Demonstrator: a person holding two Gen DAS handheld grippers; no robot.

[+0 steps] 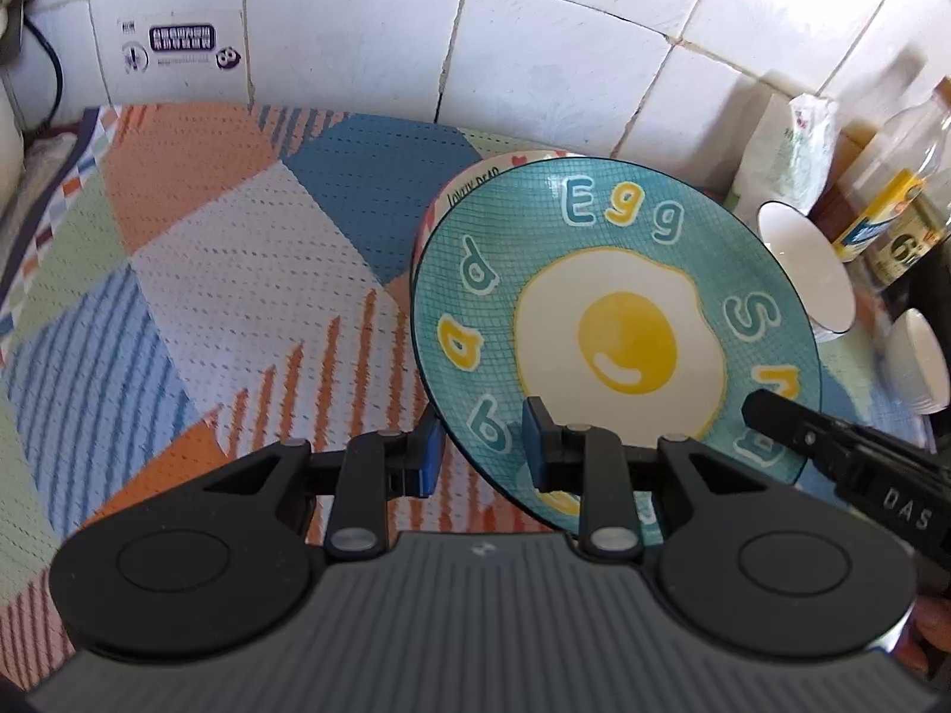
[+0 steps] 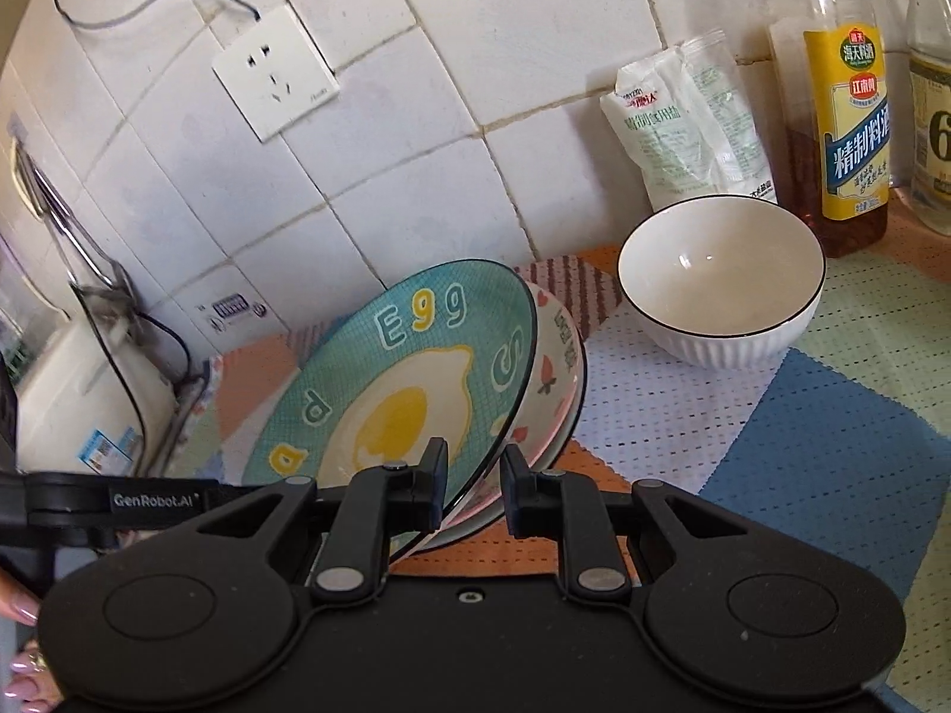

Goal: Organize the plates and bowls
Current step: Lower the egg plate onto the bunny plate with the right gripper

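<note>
Both grippers — left gripper (image 1: 482, 456), right gripper (image 2: 474, 490) — clamp opposite rims of the teal egg plate (image 1: 612, 321), tilted over the strawberry-print plate (image 2: 556, 380), maybe touching it. Stacking about half done — 2 white bowls (image 1: 808, 273) wait loose on the mat (image 1: 208, 249).

Teal egg plate (image 1: 612, 321) tilted over pink bowl (image 2: 556, 380).

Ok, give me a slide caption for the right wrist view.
Right gripper clamps the tilted teal egg plate stacked on a strawberry-patterned plate, beside a white ribbed bowl.
</note>
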